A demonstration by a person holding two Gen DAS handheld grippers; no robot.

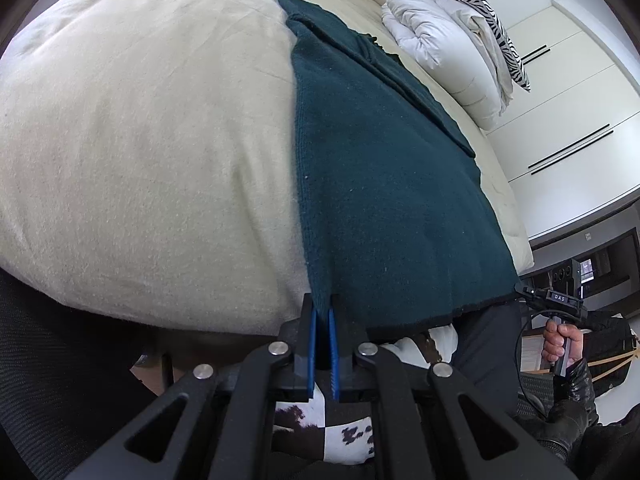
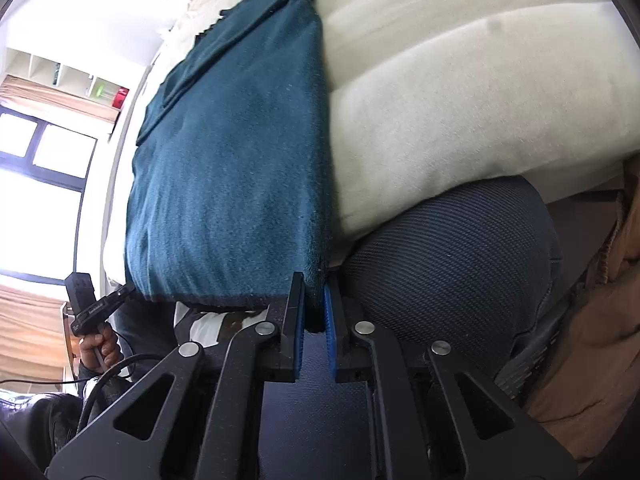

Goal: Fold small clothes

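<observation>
The right hand-held gripper (image 2: pixel 316 312) pinches the near corner of a teal garment (image 2: pixel 232 168) lying flat on the cream bed (image 2: pixel 460 92), beside a dark mesh chair (image 2: pixel 452 264).

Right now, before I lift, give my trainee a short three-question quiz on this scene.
1. True or false: the left gripper is shut on a near corner of the teal garment.
2. What does the right gripper pinch? A) the white duvet B) the garment's other near corner C) nothing
3. Fill in: the garment lies flat on a cream ___.

Key:
1. True; its blue fingers clamp the cloth.
2. B
3. Blanket. The folded white duvet and zebra-print cushion sit at the far end, apart from the garment.
</observation>
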